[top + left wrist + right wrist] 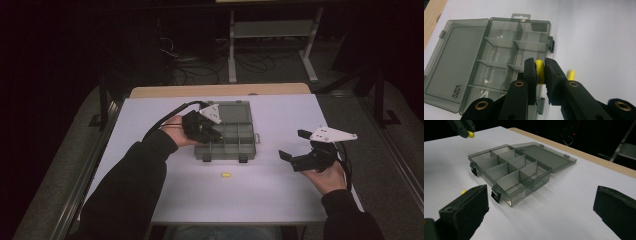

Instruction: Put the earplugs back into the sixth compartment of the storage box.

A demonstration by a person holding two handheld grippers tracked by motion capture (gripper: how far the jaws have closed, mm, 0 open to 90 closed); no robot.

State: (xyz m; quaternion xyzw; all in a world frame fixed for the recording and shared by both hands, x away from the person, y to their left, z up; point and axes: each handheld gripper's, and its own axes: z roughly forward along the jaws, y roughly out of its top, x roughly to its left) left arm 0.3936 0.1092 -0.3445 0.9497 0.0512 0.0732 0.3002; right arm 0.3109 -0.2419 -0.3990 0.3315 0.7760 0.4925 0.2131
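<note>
A smoky grey compartment box (235, 142) lies open mid-table, its lid (234, 111) flat toward the far side. My left gripper (216, 135) hovers over the box's left part, shut on a small yellow piece (539, 71); in the left gripper view its jaws (539, 62) sit above the near compartments of the box (499, 57). A second yellow piece (226, 175) lies on the table in front of the box, also seen as the yellow piece (571, 75) beyond the jaws. My right gripper (293, 144) is held open right of the box, nothing between its jaws (541, 195).
The white table top (280, 190) carries only the box and the loose piece. A wooden edge (220, 90) runs along the far side. Behind it are a metal stand (272, 30) and cables on the dark floor. The box's compartments (509, 168) look empty.
</note>
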